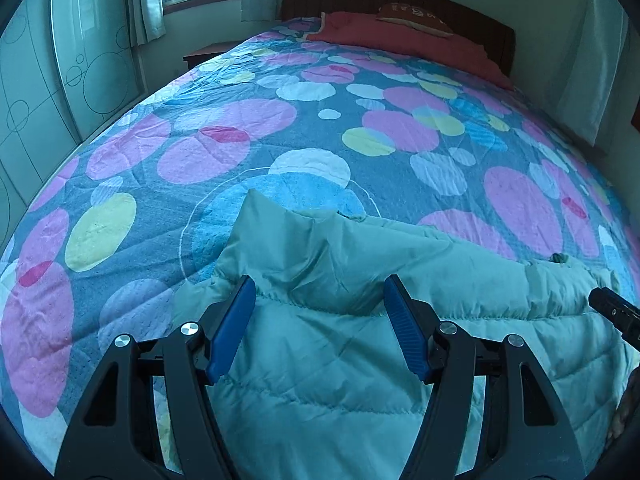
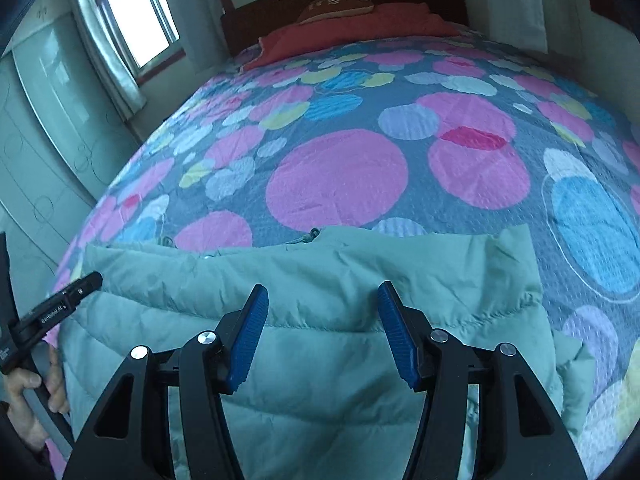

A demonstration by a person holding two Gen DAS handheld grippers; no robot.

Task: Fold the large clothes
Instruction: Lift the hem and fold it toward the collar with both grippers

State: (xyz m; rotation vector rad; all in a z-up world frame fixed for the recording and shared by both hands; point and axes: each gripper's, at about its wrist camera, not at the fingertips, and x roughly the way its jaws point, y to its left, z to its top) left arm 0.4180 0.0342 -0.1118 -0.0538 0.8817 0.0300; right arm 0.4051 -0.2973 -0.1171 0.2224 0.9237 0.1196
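the pale green quilted puffer jacket lies on the grey bedspread with pink, blue and yellow circles, directly under and ahead of both tools. the left gripper hovers over it with blue pads spread apart, holding nothing. the right gripper likewise gapes over the jacket, gripping nothing.

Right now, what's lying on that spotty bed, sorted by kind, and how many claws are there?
Padded green jacket: 1
Red blanket: 1
Brown pillow: 1
Claws, both open above the jacket: 2, left claw, right claw
Total: 5
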